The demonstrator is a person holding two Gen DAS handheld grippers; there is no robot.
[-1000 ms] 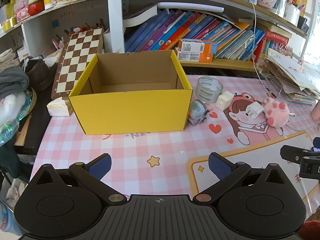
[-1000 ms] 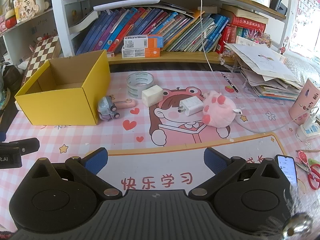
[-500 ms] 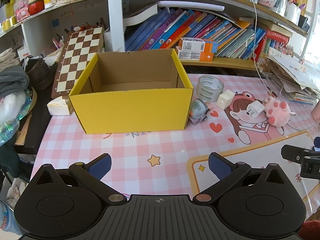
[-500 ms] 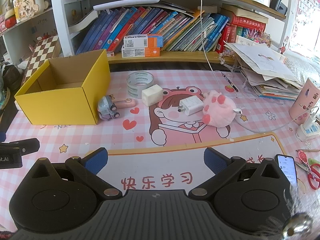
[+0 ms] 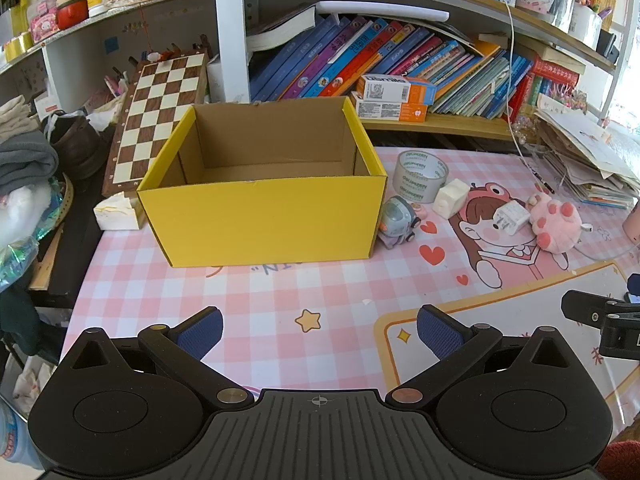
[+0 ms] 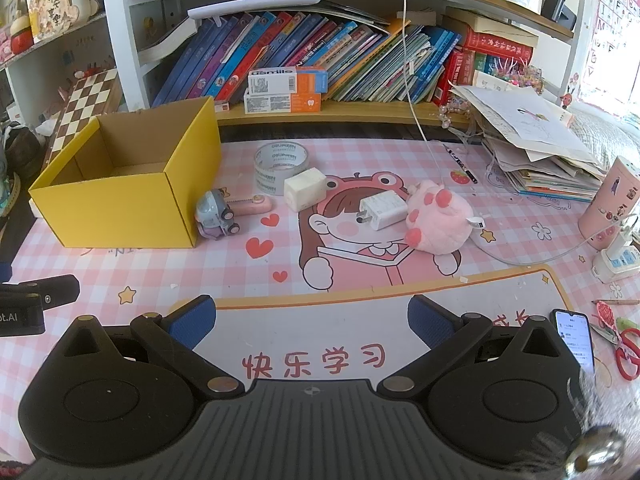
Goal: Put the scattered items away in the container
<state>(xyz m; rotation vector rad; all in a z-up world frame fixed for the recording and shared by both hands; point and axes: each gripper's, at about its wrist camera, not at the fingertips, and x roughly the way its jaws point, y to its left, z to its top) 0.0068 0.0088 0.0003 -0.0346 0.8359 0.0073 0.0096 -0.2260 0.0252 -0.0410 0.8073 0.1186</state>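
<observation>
Pink checked desk mat (image 6: 520,240) spreads below a crowded bookshelf (image 6: 320,60). Both claws hover near its front edge, spread wide and holding nothing: the left gripper (image 5: 319,330) faces the yellow box (image 5: 260,216), far ahead; the right gripper (image 6: 311,320) faces the scattered things. Toy car (image 6: 216,216), tape roll (image 6: 280,166), white block (image 6: 305,189), charger (image 6: 382,212) and pink plush (image 6: 438,222) lie right of the box, well beyond the right claw.

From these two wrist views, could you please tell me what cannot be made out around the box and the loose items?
- Yellow box floor: in the left wrist view the front wall hides the near part; in the right wrist view most of it is hidden.
- Pink pen-like item: in the right wrist view the toy car covers one end; in the left wrist view it is barely visible.
- Phone screen text: too small, right wrist view.
- Left gripper and right gripper: open, holding nothing.
</observation>
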